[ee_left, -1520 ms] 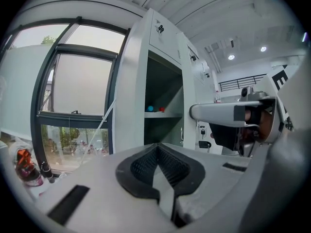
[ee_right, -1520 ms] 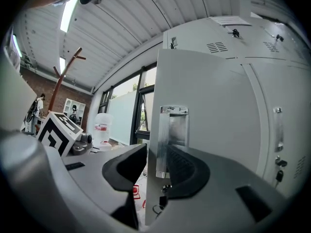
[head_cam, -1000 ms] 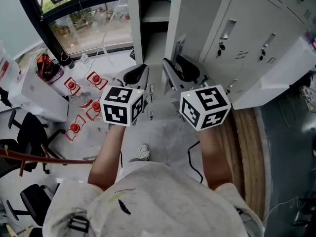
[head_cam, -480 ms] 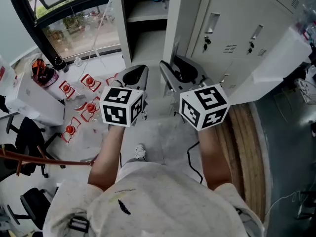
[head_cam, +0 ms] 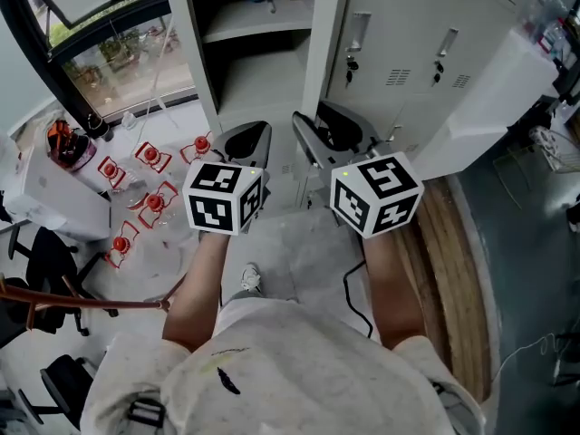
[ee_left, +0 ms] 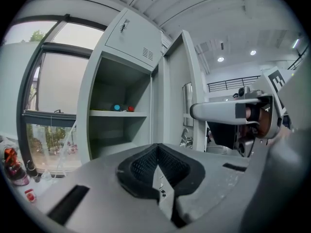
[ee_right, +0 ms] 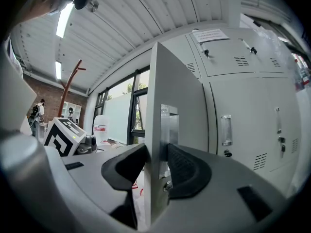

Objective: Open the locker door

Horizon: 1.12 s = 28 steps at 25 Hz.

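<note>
The grey locker [head_cam: 258, 57] stands open, with a shelf holding small blue and red things [ee_left: 122, 108]. Its door [head_cam: 324, 53] is swung out and shows edge-on in the head view. My right gripper [head_cam: 315, 143] is at the door's free edge. In the right gripper view the door [ee_right: 175, 86] runs between the jaws of the right gripper [ee_right: 156, 166], and both black pads lie against it near the metal handle plate [ee_right: 168, 125]. My left gripper [head_cam: 246, 141] hangs just left of the door, shut with nothing in it; the left gripper's [ee_left: 158, 166] pads meet in a V.
Closed lockers [head_cam: 417, 62] with handles and keys fill the right side. Red-and-white things [head_cam: 149, 202] lie on the floor at left below a big window [head_cam: 109, 53]. Black chairs [head_cam: 36, 261] stand further left. A wooden strip [head_cam: 453, 270] runs along the right.
The head view has swung so that more of the locker's inside and shelf shows. Both grippers keep their places in the view, the right one still at the door's edge.
</note>
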Motion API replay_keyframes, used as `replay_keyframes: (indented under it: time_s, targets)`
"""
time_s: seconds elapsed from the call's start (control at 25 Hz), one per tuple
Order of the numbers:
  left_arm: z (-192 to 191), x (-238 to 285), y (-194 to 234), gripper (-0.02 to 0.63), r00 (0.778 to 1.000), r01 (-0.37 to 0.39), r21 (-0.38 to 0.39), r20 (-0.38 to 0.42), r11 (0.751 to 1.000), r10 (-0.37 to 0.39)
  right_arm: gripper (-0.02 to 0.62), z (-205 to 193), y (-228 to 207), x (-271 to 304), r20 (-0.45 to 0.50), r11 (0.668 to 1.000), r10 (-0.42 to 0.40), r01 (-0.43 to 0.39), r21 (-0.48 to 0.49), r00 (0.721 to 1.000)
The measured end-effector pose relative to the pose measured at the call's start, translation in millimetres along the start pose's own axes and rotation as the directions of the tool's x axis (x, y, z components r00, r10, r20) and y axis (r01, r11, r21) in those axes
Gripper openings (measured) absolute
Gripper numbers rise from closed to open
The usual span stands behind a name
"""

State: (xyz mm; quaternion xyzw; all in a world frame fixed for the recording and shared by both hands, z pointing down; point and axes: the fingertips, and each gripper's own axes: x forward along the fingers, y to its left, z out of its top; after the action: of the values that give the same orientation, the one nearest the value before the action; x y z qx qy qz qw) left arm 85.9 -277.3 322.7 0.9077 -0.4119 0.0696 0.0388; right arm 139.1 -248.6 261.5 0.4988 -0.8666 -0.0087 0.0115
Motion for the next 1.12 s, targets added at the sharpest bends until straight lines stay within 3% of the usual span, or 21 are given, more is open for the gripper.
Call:
replay_keyframes:
  time_s: [0.72,1.12]
  targets:
    - [9,37,-48,0.006,0.988,0.157,0.029,-0.002,0.987,-0.157,0.137,-4,-38,-37,0.010,0.998,-0.068,0.068,0.017,0.998]
    - [10,66,-84,0.006,0.957,0.289,0.034,-0.014,0.957,-0.288,0.107,-6,-72,-63,0.017,0.977,-0.210,0.209,0.028,0.978]
